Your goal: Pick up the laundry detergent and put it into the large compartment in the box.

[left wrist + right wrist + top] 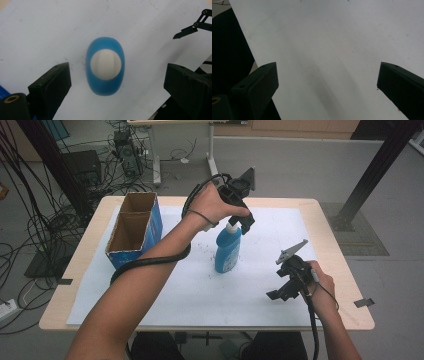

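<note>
A blue bottle (228,251) with a white cap (233,227) stands upright in the middle of the white sheet (190,290). My left gripper (240,222) hangs straight above it, pointing down. In the left gripper view the cap (106,63) and blue shoulders (105,88) sit between the jaws, which are wide apart and touch nothing; the left gripper (117,73) is open. My right gripper (283,292) hovers low over the sheet at the front right, away from the bottle. It is open (327,75), with bare paper between its jaws.
A blue cardboard box (134,227) with two open-topped compartments stands at the table's left, a hand's width from the bottle. The wooden table edge (345,270) runs close to the right hand. Cables and stands crowd the floor behind.
</note>
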Demonstrator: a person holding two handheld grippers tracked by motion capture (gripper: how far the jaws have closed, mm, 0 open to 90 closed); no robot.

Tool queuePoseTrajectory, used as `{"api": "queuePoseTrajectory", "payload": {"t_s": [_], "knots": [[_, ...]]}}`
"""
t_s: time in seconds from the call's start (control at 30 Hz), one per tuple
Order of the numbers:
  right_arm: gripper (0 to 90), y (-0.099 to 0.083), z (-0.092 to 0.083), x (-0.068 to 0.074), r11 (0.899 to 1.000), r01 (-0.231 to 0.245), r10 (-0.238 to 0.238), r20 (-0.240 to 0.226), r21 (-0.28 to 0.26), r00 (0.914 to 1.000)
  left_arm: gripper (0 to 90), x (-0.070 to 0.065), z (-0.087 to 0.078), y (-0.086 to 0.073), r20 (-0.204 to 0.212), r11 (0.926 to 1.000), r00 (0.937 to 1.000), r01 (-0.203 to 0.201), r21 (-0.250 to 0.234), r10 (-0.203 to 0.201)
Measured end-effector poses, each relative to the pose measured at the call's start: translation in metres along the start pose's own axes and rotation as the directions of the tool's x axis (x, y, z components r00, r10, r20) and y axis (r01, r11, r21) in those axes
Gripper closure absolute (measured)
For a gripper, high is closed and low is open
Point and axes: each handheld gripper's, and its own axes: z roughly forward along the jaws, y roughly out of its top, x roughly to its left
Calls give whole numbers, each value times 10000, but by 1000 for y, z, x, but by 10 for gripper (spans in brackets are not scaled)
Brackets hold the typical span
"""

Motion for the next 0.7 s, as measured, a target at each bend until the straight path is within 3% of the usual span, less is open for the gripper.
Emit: {"api": "queuePoseTrajectory", "payload": {"t_s": [0.23, 0.7], "knots": [[37, 0, 2, 1, 10000, 47, -47, -40, 85, 10000, 80, 1, 6, 0, 31, 10000, 10000, 73, 4, -73], [38, -2, 4, 1, 9997, 166, -165, -100, 158, 9998, 77, 3, 20, 3, -302, 9998, 9994, 189, 1, -189]]}}
